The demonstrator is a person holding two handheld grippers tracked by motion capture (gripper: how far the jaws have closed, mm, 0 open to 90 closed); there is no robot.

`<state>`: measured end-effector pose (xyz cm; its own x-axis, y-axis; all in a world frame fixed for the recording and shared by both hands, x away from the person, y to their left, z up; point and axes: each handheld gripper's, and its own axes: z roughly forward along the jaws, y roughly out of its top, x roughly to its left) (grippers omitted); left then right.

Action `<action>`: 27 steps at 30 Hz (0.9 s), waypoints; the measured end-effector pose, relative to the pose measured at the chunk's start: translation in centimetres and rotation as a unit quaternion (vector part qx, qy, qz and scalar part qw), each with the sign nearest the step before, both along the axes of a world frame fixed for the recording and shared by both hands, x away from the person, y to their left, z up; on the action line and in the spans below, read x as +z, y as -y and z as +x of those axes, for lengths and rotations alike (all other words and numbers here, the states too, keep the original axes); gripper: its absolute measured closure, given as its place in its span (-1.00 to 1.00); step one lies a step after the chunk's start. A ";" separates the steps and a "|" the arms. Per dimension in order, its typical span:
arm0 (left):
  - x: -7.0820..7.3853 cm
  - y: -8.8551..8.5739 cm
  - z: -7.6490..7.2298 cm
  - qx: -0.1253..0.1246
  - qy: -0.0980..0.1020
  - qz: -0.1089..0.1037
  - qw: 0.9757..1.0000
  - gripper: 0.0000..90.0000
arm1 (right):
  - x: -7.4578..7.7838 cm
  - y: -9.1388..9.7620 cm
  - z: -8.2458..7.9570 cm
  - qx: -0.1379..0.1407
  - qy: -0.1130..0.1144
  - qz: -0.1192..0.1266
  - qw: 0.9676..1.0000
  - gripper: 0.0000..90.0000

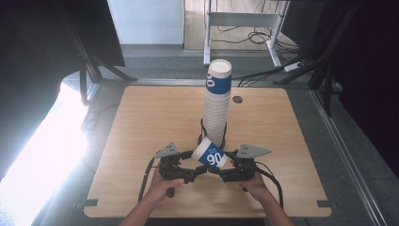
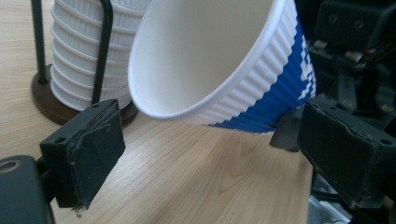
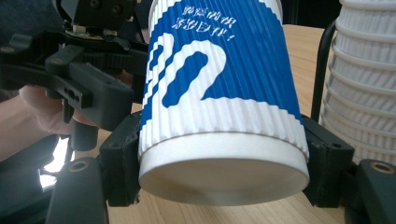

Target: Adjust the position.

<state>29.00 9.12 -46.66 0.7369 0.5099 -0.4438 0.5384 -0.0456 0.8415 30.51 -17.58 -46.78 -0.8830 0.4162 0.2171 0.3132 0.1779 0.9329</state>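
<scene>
A blue-and-white ribbed paper cup (image 1: 211, 155) lies tilted on its side above the table's near half, mouth toward the left. My right gripper (image 1: 221, 172) is shut on it: both pads (image 3: 123, 163) press the cup (image 3: 219, 93) just above its base. My left gripper (image 1: 196, 172) stands open on the other side, its pads (image 2: 88, 149) wide apart. The cup's open mouth (image 2: 205, 60) hangs just ahead of them, untouched. Behind rises a tall stack of like cups (image 1: 217, 103) in a black wire holder (image 2: 103, 51) on a brown base.
The wooden table (image 1: 141, 122) has a small round hole (image 1: 237, 99) at the back right of the stack. A white desk frame (image 1: 244, 21) and cables lie on the floor beyond. Bright light falls on the floor at left.
</scene>
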 end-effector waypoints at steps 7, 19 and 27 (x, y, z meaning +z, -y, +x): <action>0.0 0.1 0.5 -0.004 -0.030 -0.033 0.999 -0.86 | -0.2 -0.3 -0.2 -0.008 0.011 0.003 1.000 -0.37; 0.4 0.5 1.5 -0.010 -0.049 -0.061 0.997 -0.86 | -0.3 -1.2 -0.6 -0.013 0.033 0.012 0.999 -0.37; 0.3 0.6 2.4 -0.004 -0.069 -0.098 0.993 -0.87 | -0.4 -1.7 -0.7 -0.014 0.045 0.001 0.999 -0.36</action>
<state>31.39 8.52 -46.35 0.6661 0.3980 -0.6308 0.6492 0.1070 0.7530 29.78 -15.84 -47.22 -0.8869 0.4407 0.1388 0.2336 0.1687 0.9576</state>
